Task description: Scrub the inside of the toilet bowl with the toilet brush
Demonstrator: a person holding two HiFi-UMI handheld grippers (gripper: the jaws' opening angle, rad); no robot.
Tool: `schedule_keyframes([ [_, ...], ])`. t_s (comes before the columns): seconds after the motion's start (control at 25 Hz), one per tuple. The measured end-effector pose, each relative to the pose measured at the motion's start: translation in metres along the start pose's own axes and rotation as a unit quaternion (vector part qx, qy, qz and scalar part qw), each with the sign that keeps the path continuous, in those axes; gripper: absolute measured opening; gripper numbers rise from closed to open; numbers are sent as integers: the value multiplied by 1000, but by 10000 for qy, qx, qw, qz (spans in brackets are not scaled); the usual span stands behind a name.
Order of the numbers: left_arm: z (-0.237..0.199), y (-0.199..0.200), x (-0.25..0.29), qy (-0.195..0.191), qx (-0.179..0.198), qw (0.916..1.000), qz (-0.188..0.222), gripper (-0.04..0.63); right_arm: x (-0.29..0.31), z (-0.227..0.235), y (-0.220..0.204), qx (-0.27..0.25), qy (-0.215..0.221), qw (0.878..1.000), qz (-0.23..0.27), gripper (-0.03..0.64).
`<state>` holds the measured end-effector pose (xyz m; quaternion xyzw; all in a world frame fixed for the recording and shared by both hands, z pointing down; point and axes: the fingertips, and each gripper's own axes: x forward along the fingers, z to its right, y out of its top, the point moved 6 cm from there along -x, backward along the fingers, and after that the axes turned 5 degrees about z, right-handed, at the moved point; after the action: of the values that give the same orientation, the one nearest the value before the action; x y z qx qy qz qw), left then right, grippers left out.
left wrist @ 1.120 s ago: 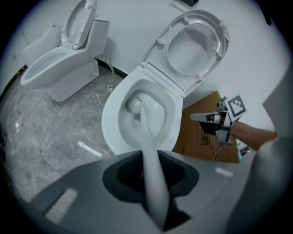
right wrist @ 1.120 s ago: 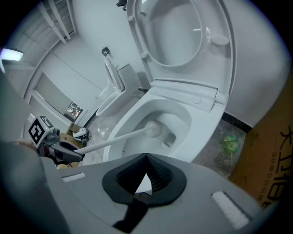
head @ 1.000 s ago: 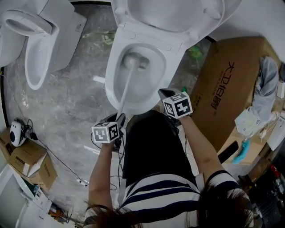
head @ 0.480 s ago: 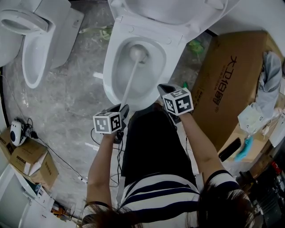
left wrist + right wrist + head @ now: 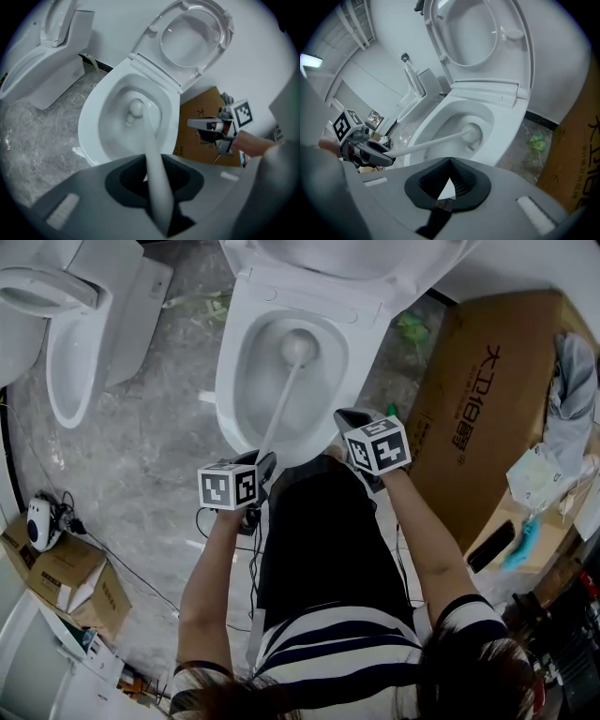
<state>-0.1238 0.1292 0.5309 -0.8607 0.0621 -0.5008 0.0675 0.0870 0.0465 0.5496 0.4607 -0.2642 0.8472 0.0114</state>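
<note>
The white toilet bowl (image 5: 246, 418) stands open at the top middle of the head view. A white toilet brush (image 5: 298, 348) has its round head deep inside the bowl, near the back. Its long handle (image 5: 278, 409) slants down to my left gripper (image 5: 265, 465), which is shut on the handle's end. In the left gripper view the handle (image 5: 154, 164) runs out between the jaws to the brush head (image 5: 136, 108). My right gripper (image 5: 349, 420) hovers at the bowl's near right rim, shut and holding nothing; its own view shows the brush head (image 5: 471, 132) in the bowl.
The seat and lid (image 5: 356, 263) are raised behind the bowl. A second toilet (image 5: 80, 352) stands to the left. A big cardboard box (image 5: 487, 399) lies close on the right. Small boxes (image 5: 66, 577) and cables (image 5: 131, 582) sit on the marbled floor at lower left.
The brush head has slid from the back left of the bowl towards the back right. My left gripper has risen slightly nearer the rim. The right gripper has barely moved.
</note>
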Motion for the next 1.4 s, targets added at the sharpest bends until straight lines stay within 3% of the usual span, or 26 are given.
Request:
schedule_keyframes([
  [0.6,-9,3,-20,-84,931,9911,-949,0,-3,-12,-10,-51,48,9999,-75,-5],
  [1.04,-21,-23,-48,-59,957,9863,-1339,0,2,-26,-16,-176,127,9996,-191,-5],
  [1.4,-35,-36,-79,234,1010,9806,-1667,0,2,-31,-21,-294,188,9988,-331,-5],
])
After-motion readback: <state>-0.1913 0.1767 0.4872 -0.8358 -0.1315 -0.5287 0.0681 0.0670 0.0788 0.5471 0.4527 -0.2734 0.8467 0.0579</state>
